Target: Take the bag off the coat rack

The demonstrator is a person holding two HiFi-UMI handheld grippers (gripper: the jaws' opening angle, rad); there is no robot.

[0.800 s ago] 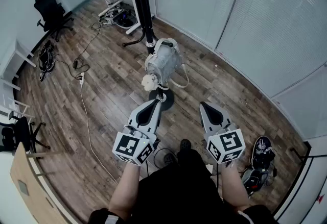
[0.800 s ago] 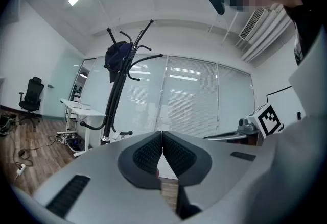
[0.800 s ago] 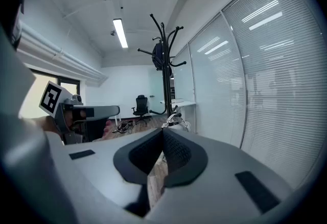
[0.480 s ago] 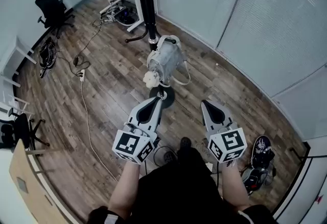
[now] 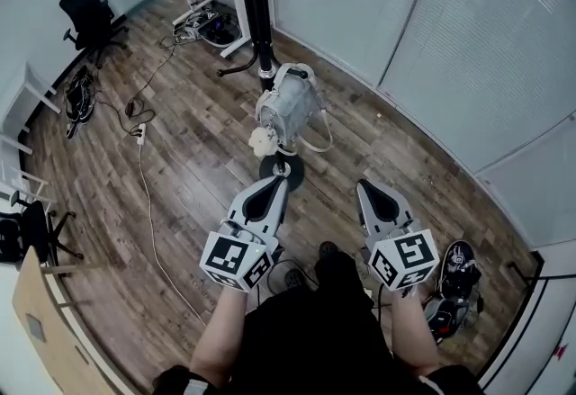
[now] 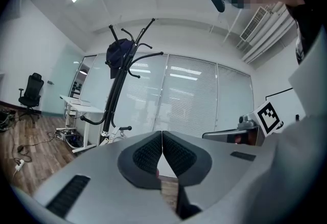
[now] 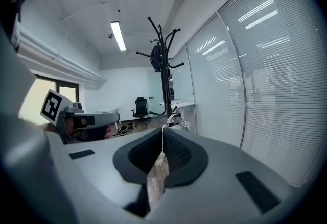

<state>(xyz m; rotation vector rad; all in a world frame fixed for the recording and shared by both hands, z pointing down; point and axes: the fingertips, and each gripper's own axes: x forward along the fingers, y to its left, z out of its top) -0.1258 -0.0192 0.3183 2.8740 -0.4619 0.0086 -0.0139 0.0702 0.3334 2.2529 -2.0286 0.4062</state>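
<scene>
Barely anything's been moved lately: left claw [image 5: 278,180] and right claw [image 5: 365,187] are kept clenched on nothing, well apart from the bag [image 5: 288,108], still hung low on the coat rack [image 5: 258,6]. Reach probably not started.

Matt wood-look floor [image 5: 193,173] — bag [image 5: 288,110] perhaps leather

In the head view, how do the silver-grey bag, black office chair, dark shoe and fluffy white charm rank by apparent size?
Largest, jointly: silver-grey bag and black office chair. They look about alike, and the chair is farther off, so I won't rank them.
Next: dark shoe.
Smallest: fluffy white charm.
</scene>
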